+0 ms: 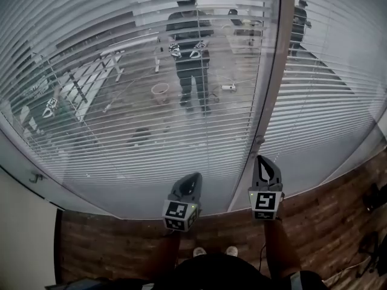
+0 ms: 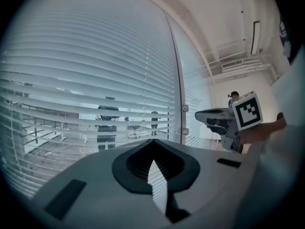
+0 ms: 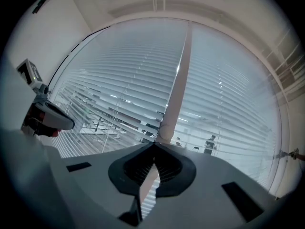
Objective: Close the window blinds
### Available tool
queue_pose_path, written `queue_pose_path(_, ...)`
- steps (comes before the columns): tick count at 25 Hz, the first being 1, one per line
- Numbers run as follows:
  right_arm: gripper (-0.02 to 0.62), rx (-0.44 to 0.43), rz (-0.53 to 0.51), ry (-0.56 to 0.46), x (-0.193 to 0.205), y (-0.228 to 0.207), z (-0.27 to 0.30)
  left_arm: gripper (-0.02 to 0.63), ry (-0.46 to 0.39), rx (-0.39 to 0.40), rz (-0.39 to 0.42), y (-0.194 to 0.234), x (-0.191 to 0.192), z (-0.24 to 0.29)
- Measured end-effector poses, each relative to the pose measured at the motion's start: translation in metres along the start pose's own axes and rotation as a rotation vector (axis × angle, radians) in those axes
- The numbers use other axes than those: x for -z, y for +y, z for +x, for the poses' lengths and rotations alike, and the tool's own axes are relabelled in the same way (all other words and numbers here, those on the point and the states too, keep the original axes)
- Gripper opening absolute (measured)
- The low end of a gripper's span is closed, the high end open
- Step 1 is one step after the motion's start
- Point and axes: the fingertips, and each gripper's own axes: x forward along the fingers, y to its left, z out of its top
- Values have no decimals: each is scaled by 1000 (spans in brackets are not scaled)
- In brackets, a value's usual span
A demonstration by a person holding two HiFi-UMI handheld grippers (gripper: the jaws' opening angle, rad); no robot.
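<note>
Both grippers are held level, side by side, facing the window. The left gripper (image 2: 152,142) has its jaws brought together at the tips, with nothing between the pads; only the slats ahead show through the slit below the tips. The right gripper (image 3: 153,145) is likewise fully closed and has hold of nothing. Each carries its marker cube at the rear, the left cube (image 1: 179,214) and the right cube (image 1: 265,200). The blinds (image 1: 121,71) hang directly ahead of both grippers and apart from the left one. They are lowered over the whole visible height of the pane, with gaps between the slats. Through those gaps a reflection of the person (image 1: 190,47) shows in the glass, ahead of the left gripper. A second blind (image 1: 338,71) covers the pane ahead and to the right of the right gripper, in the same condition. The upright window post (image 1: 275,89) stands between the two panes, straight ahead of the right gripper and to the right of the left gripper. A small fitting (image 1: 259,140) sits on the post just beyond the right gripper's tips; contact cannot be confirmed. Below both grippers lies a wood-patterned floor (image 1: 121,240).
</note>
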Motion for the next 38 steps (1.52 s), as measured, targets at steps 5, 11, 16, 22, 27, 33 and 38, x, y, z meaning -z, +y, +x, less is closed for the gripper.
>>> queue_pose_path(5,3,-28,-212,18,-6,-1,10,0,4,-8,-10,-1,4,-1)
queue_pose_path(11,46,-28,-436,13,-11,-6,18,0,7,-15,-21,-2,10,-2)
queue_pose_path(16,98,-31,-591,16,-13,-7,25,0,3,-29,-26,1,8,1)
queue_pose_path(22,112,-24,-802,23,-15,-9,34,0,-4,-38,-27,2,4,0)
queue_pose_path(27,115,-52,-942,27,-12,-6,41,0,14,-40,-33,0,13,-2)
queue_pose_path(33,115,-49,-1069,31,-10,-7,43,0,12,-37,-33,0,13,-2)
queue_pose_path(38,115,-49,-1167,22,-10,-7,43,0,10,-32,-31,-2,13,0)
